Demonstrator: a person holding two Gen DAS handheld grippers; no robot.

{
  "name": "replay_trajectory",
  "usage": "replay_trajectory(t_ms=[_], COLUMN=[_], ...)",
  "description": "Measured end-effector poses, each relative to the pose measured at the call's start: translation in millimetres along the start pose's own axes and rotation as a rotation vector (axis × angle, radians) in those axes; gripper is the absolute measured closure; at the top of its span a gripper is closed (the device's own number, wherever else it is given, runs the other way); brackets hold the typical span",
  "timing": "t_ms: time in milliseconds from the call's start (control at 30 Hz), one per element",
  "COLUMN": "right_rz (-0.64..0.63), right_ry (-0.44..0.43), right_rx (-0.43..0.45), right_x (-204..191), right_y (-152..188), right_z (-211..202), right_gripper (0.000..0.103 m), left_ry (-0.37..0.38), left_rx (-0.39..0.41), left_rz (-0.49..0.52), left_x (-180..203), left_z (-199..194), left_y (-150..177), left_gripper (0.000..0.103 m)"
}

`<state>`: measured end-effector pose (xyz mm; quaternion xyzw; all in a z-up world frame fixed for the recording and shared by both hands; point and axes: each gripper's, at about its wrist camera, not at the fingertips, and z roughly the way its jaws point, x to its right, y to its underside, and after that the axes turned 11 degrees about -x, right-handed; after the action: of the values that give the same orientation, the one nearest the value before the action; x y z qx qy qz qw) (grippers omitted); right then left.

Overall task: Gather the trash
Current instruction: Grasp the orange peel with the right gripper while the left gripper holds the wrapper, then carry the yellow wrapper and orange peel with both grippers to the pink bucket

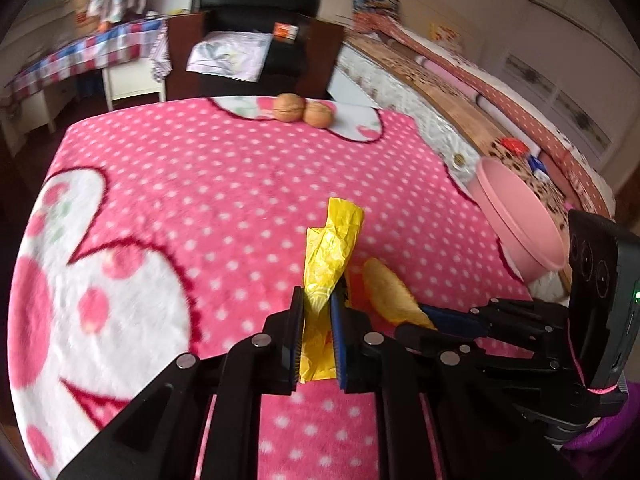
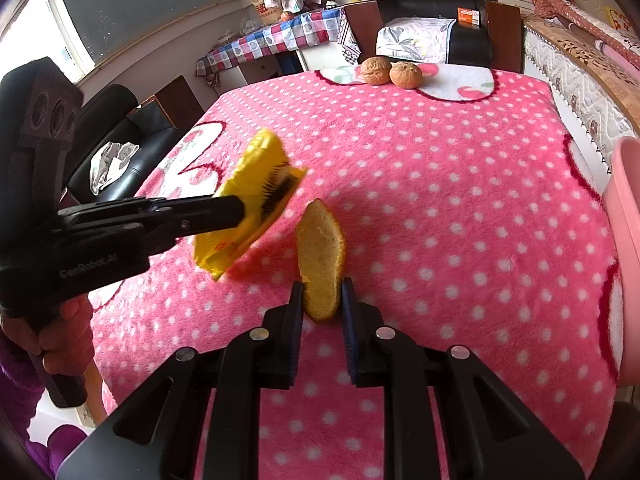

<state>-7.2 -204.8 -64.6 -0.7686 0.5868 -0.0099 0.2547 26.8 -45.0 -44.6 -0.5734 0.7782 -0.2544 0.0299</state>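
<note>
Right gripper (image 2: 322, 304) at 6 o'clock, jaws pressed on the lower end of an orange peel (image 2: 321, 258) standing upright, pith side facing the camera. Left gripper (image 2: 264, 200) enters from 9 o'clock, clamped on a crumpled yellow wrapper (image 2: 244, 216) held clear of the pink dotted blanket (image 2: 440, 200). Two walnuts (image 2: 390, 72) touching each other at 12 o'clock. Pink bin (image 2: 628, 208) rim at 3 o'clock. A hand (image 2: 60, 332) grips the left handle at 8 o'clock
</note>
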Motion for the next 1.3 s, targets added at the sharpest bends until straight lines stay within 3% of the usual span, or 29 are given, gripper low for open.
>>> replay_trajectory(t_ms=[333,767,1100,1300], right_rz=[0.002,0.007,0.033,0.035], right_ry=[-0.002,-0.003,-0.009,0.036], right_rx=[0.003,0.009,0.036,0.072], right_x=[0.5,1.9,7.9,11.3], right_y=[-0.1,0.0,3.8,5.9], right_z=[-0.7,-1.9,-9.3,-17.5], right_gripper=[0.084,0.084,0.085,0.085], left_ry=[-0.069,-0.105,-0.166,-0.201], left_rx=[0.057,0.063,0.093,0.122], left_rz=[-0.105,-0.222,-0.223,-0.202], left_x=[6.1,5.2,17.6,26.9], left_z=[-10.6,-10.2,-14.6,-20.4], left_y=[18.9,30.3,31.6,28.0], left_gripper=[0.092,0.092,0.092,0.091])
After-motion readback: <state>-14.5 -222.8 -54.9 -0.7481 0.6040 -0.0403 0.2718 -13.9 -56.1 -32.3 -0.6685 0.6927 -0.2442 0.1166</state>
